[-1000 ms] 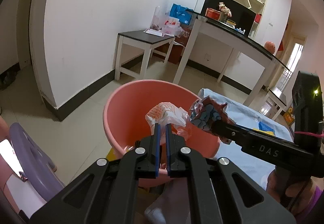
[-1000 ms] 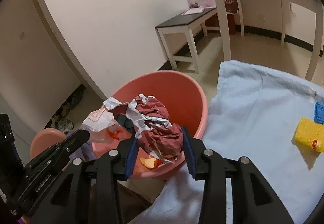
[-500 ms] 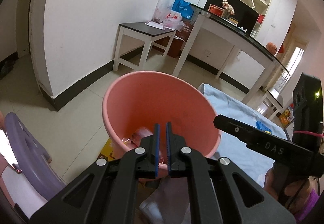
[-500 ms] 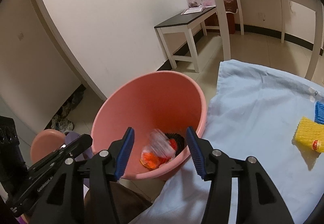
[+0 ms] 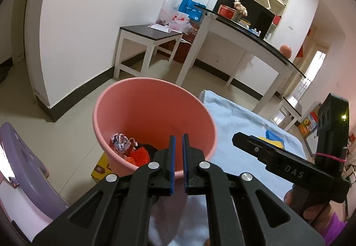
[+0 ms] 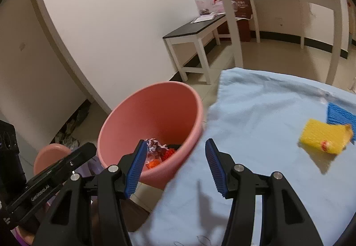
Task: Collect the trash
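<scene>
Crumpled wrapper [image 5: 120, 142]: foil-like ball, white and dark red print, creased all over. Lies at the bottom of the pink basin [image 5: 153, 99], against its near-left wall.

Orange mesh piece [image 5: 139, 155]: knobbly net texture, just beside the wrapper, with a black mesh scrap [image 5: 149, 148] touching it (both also in the basin bottom).

Pink basin: smooth plastic, round, tapering walls, thin rolled rim. Stands beside the edge of the blue cloth [image 6: 255, 134], which is soft and lightly wrinkled.

Left gripper [image 5: 178, 158]: black frame, blue ribbed pads nearly together with only a narrow slit, nothing between them. Hovers over the basin's near rim, above the trash.

Right gripper [image 6: 176, 168]: blue pads spread wide, empty; straddles the basin's near rim where it meets the cloth.

Yellow sponge [image 6: 322, 139]: porous block on the cloth, well right of the basin, touching a blue mesh pad [image 6: 340, 114].
</scene>
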